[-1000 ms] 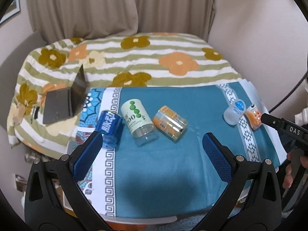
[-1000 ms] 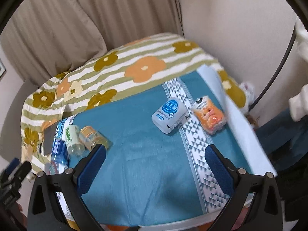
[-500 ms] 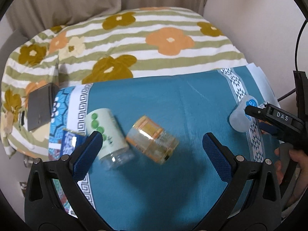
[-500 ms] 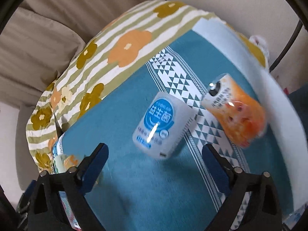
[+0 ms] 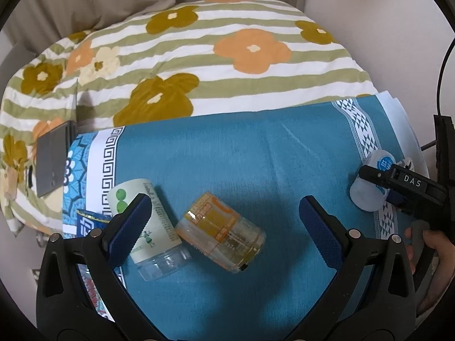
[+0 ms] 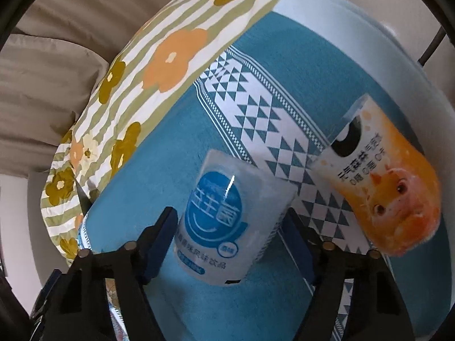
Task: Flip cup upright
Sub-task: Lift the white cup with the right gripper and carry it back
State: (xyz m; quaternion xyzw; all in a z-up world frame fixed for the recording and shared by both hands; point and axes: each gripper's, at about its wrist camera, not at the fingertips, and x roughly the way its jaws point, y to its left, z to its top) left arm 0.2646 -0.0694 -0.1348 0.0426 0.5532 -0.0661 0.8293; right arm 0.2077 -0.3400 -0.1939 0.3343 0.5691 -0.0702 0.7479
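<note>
Several cups lie on their sides on a teal cloth (image 5: 227,156). In the left wrist view a clear cup with orange print (image 5: 220,240) lies between the fingers of my open left gripper (image 5: 224,227), which hovers above it. A green-dotted white cup (image 5: 145,221) lies to its left and a blue cup (image 5: 88,221) beyond. In the right wrist view a frosted cup with a blue logo (image 6: 227,227) lies between the fingers of my open right gripper (image 6: 230,238), close on both sides. An orange cat-print cup (image 6: 389,193) lies to its right.
A floral striped blanket (image 5: 199,56) covers the bed behind the cloth. A grey laptop (image 5: 52,164) sits at the left. The cloth's patterned white border (image 6: 256,108) runs under the right cups. A wall and a black cable (image 5: 440,71) are at the right.
Both grippers moved forward and down. The left one now hovers over the orange-print cup. The right one has come around the blue-logo cup, its fingers narrower than before.
</note>
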